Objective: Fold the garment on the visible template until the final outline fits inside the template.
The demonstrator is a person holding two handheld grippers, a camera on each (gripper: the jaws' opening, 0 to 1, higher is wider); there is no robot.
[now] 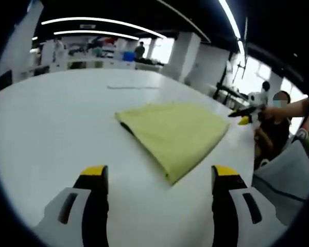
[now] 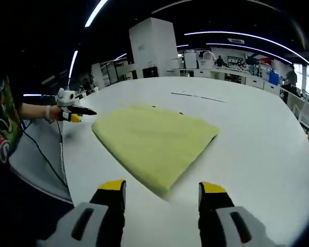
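A yellow garment (image 1: 177, 135) lies folded into a rough square on the white table (image 1: 51, 118), its near corner pointing at the gap between the jaws in both gripper views. The left gripper (image 1: 159, 177) hangs over the table just short of that corner, jaws spread wide and holding nothing; the right gripper (image 2: 162, 191) sits the same way, released and empty, short of the garment's corner. No container or readable writing can be made out.
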